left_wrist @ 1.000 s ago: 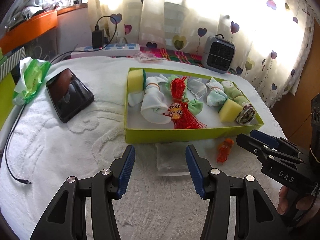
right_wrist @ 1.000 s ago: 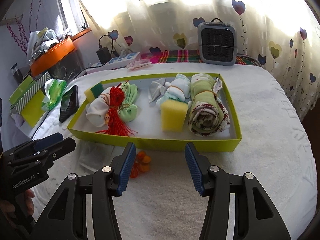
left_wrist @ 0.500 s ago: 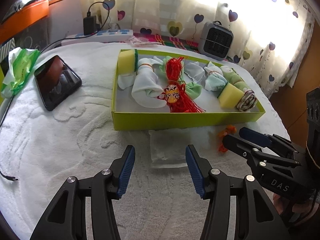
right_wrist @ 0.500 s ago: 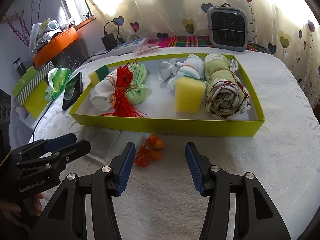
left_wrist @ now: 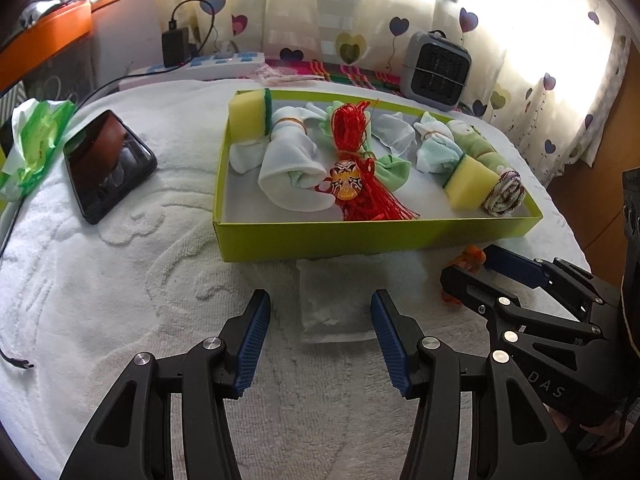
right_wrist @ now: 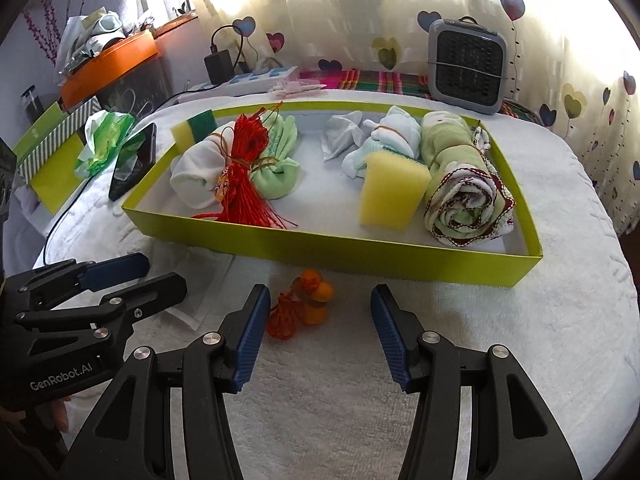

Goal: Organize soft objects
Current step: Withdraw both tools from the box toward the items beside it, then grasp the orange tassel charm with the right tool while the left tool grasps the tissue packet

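The orange ornament (right_wrist: 304, 304) lies on the white towel (right_wrist: 480, 320), just before the green tray (right_wrist: 360, 246), beside a flat white pouch (left_wrist: 334, 300). The right gripper (right_wrist: 316, 336) hovers behind the ornament, jaws apart; the left gripper (left_wrist: 318, 338) likewise behind the pouch.

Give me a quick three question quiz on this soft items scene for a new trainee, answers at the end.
1. True or false: the left gripper is shut on the white pouch.
2. Which item lies outside the green box, nearest the right gripper: A yellow sponge, B orange charm, C rolled towel?
3. Fill in: the red tassel lies ___ the box.

Key: 1 false, its jaws are open; 2 B; 3 inside.
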Available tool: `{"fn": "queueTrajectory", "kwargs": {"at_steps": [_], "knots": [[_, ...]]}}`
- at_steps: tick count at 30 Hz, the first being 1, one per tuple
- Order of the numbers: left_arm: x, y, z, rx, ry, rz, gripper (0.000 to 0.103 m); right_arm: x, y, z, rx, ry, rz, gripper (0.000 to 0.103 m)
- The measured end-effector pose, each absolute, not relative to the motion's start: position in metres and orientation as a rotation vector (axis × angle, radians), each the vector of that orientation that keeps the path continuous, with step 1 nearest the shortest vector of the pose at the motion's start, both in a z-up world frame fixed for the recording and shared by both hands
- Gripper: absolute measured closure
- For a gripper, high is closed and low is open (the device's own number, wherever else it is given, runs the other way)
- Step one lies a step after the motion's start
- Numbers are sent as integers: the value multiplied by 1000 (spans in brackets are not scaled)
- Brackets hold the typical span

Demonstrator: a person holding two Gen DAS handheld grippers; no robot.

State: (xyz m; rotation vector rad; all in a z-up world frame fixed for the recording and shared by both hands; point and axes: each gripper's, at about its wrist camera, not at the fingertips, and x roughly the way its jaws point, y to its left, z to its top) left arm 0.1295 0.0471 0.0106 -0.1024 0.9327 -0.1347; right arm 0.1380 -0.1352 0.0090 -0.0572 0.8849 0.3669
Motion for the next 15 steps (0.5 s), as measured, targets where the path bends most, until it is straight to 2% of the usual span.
{"fn": "queueTrajectory", "kwargs": {"at_steps": [10,15], "knots": [[128,50,10,-126,916,-128,52,137,-134,9,-51,873,365,50],[127,51,10,-107,908,-110,64,136,-135,9,-43,869,380,59]]}}
